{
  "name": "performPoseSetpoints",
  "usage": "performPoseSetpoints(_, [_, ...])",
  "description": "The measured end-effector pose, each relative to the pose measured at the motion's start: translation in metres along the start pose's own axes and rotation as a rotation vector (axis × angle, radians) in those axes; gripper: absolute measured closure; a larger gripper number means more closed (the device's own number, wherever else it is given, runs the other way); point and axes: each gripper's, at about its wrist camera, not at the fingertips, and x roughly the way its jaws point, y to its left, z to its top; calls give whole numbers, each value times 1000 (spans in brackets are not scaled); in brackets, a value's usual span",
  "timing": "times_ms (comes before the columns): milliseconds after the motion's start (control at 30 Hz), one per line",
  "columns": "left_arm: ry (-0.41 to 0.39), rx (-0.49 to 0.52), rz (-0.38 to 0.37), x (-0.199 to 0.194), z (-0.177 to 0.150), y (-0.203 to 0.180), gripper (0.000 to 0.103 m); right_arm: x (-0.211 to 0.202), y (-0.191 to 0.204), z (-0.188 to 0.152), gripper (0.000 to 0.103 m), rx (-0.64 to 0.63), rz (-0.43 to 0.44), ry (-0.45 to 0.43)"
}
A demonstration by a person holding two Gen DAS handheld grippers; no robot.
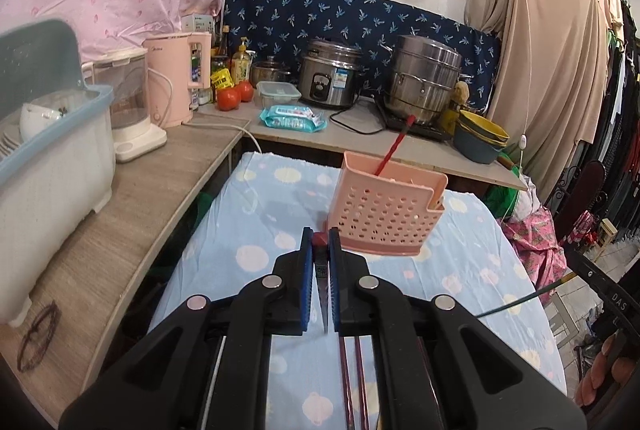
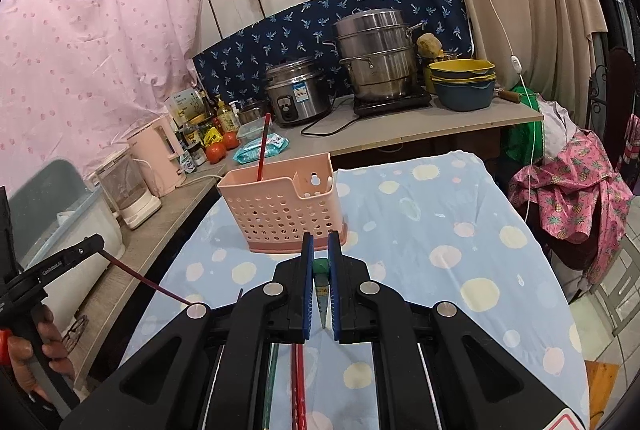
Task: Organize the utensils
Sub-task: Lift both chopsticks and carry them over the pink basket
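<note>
Kitchen counters crowded with steel pots surround a table under a pale blue spotted cloth [image 1: 256, 258]. Toward its far edge stands a pink perforated plastic utensil holder [image 1: 386, 214] with one red chopstick [image 1: 394, 146] inside. Left gripper [image 1: 321, 242] is clamped on red chopsticks [image 1: 320, 239]; right gripper [image 2: 320, 248] pinches a green-tipped chopstick [image 2: 321, 266].

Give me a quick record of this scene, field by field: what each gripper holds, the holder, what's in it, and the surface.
left gripper: shut on a red-tipped chopstick
right gripper: shut on a green-tipped chopstick
utensil holder: pink, perforated, upright on the table
in holder: one red chopstick, leaning
table cover: light blue cloth with pale dots
behind: counter with rice cooker
</note>
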Motion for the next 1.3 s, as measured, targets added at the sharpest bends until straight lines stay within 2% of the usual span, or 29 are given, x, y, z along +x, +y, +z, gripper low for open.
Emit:
performPoseSetpoints(300, [-82,33,12,7,46,-9,96,12,3,52,96,5,32,-75])
performPoseSetpoints(533, [-157,52,-13,16,97,-24,96,27,19,103,96,-29,50,-155])
performPoseSetpoints(767, [-265,56,-45,25,159,-42,96,53,29,164,96,-6,84,-251])
performPoseSetpoints(933, [-329,52,-64,44,186,-52,96,83,33,192,96,35,110,-292])
performPoseSetpoints(1067, [-321,43,-52,74,188,-53,96,111,36,198,96,54,130,-282])
performPoseSetpoints(1300, [-204,27,-32,128,160,-42,96,163,34,174,96,53,122,-178])
